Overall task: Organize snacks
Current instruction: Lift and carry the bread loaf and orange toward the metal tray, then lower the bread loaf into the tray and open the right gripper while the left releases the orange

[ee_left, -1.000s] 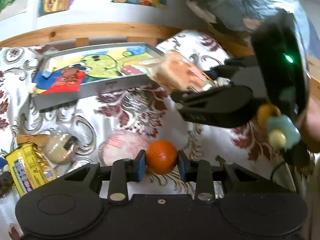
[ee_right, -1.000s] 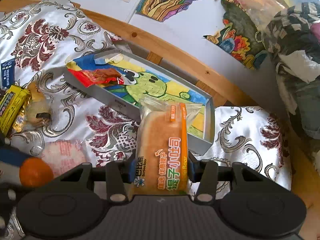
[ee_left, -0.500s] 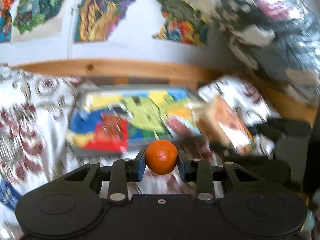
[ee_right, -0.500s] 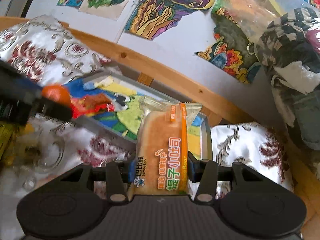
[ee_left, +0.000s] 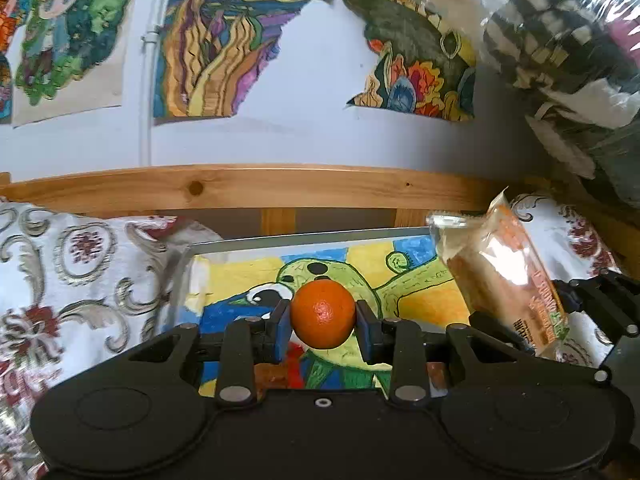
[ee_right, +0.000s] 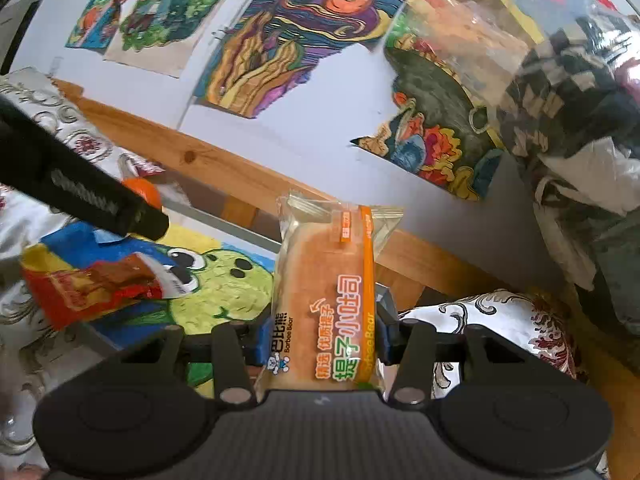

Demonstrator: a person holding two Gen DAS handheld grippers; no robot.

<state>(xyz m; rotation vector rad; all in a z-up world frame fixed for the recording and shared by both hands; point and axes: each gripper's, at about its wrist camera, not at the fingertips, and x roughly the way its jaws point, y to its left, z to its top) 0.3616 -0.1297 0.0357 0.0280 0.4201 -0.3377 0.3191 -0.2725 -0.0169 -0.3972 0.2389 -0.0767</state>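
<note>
The left gripper [ee_left: 323, 328] pinches a small orange [ee_left: 323, 314] between its blue pads [ee_left: 280, 330], the fruit held above the near part of a shallow grey tray [ee_left: 280, 237] whose floor carries a bright drawing of a green cartoon creature. The right gripper [ee_right: 320, 338] clamps a wrapped loaf of bread [ee_right: 326, 300] upright between its fingers, the clear packet with orange lettering rising well above the jaws; seen from the left wrist, the same packet [ee_left: 500, 280] hangs over the tray's right end. From the right wrist, the left gripper's black finger [ee_right: 80, 196] reaches in from the left with the orange [ee_right: 144, 194] showing just behind it, above the tray's far rim [ee_right: 224, 220]. A red snack packet [ee_right: 96, 286] lies flat inside the tray at its left end, on the blue part of the drawing. The tray sits on a white cloth [ee_left: 80, 280] patterned with silver scrolls and dark red flowers. Behind it runs a pale wooden rail [ee_left: 280, 188], and above that a white wall [ee_left: 280, 132] hung with torn, brightly coloured drawings [ee_left: 228, 36]. At upper right, a clear plastic bag [ee_left: 568, 40] holds striped and dark fabric.
</note>
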